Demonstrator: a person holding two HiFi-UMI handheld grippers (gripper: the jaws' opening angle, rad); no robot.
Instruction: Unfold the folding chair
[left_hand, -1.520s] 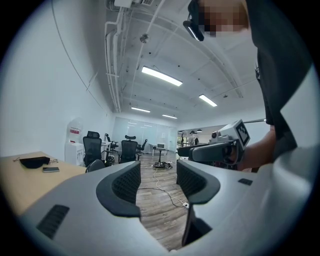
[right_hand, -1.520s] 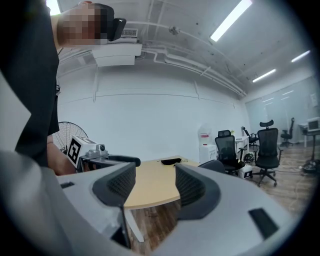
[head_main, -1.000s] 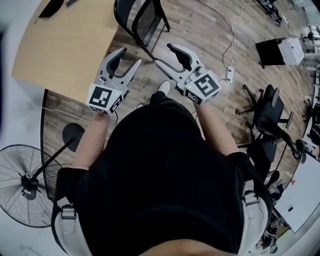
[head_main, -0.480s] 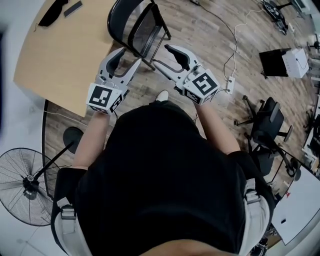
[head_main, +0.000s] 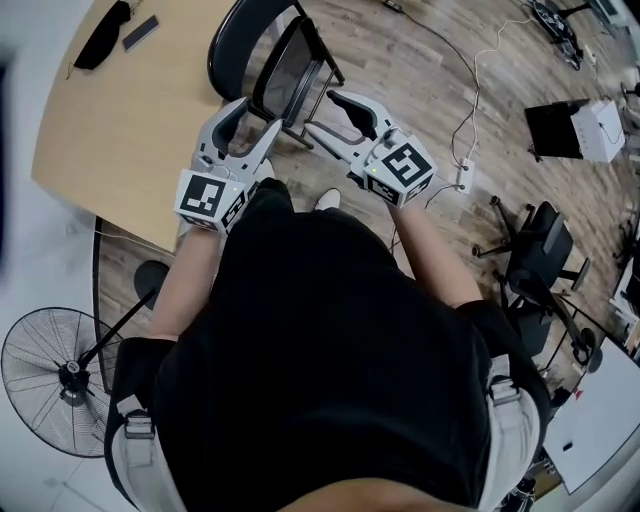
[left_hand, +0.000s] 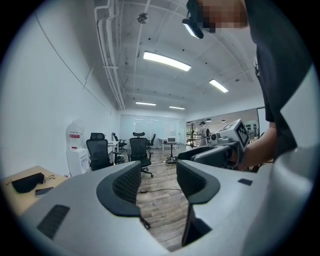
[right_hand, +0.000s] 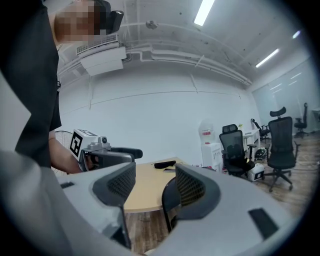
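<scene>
A pale wood-plank floor (head_main: 400, 60) fills the room, and a light wooden tabletop (head_main: 130, 110) takes up the upper left of the head view. A black pouch (head_main: 100, 25) and a small flat dark object (head_main: 140, 32) lie at the tabletop's far end. The folding chair (head_main: 290, 60), black in frame and seat, stands on the floor just beside the tabletop's edge, directly ahead of me. I hold both claws out level toward it. My left claw (head_main: 250, 120) has its jaws apart with nothing between them, and its own view shows only floor through the gap. Its tips overlap the chair's frame in the head view, but I cannot tell whether they touch. My right claw (head_main: 328, 115) is also parted and empty. In its own view the chair's dark curved edge (right_hand: 169, 200) shows through the gap, beyond the jaws. A standing fan (head_main: 60, 375) sits on the floor at my left. At my right are black office chairs (head_main: 535, 250) and a white power strip (head_main: 462, 175) on its cable.
</scene>
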